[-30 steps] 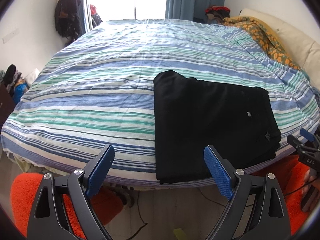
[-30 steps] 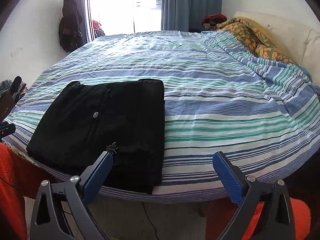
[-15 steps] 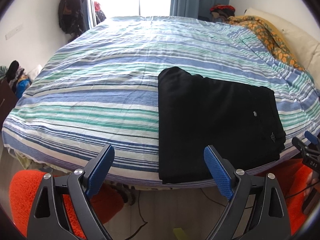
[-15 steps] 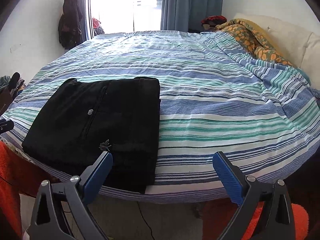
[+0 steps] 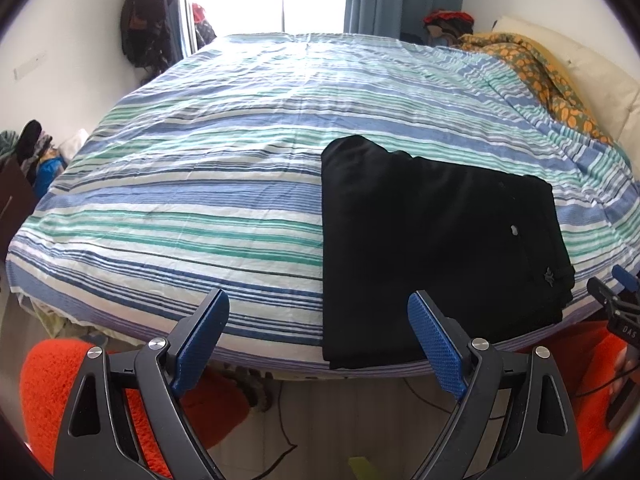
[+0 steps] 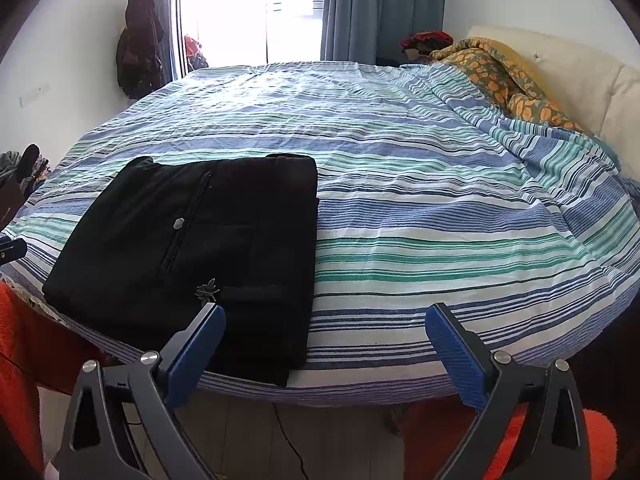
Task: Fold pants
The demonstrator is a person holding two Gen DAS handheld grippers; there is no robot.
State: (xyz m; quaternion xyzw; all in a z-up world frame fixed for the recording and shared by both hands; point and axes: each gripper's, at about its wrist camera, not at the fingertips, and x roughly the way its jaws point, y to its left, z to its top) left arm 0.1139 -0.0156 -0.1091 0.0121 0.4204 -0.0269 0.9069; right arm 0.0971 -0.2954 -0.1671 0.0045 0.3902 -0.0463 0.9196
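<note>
Daylight from a tall window at the far wall falls across a wide bed under a blue, green and white striped cover (image 5: 192,208), the only working surface in sight.

Start at the tongs. The left gripper (image 5: 318,344) stands with its blue ribbed pads spread wide and nothing between them, hanging off the near edge of the bed over the floor. The right gripper (image 6: 325,350) is spread just as wide and equally empty; its left pad overlaps the near hem of the garment in the picture, though I cannot tell whether it touches the cloth or merely hovers above it.

Outward from there lie the black folded pants (image 6: 192,248), a neat squarish stack on the near edge of the bed, a small metal button (image 6: 179,223) and zip facing up. They sit to the right in the left view and to the left in the right view, so between the two hands.

Compared with a second ago, the stack keeps the same shape and place, and both tools remain open and clear of it. That suggests the folding is essentially finished, with only a final tidy or withdrawal left.
</note>
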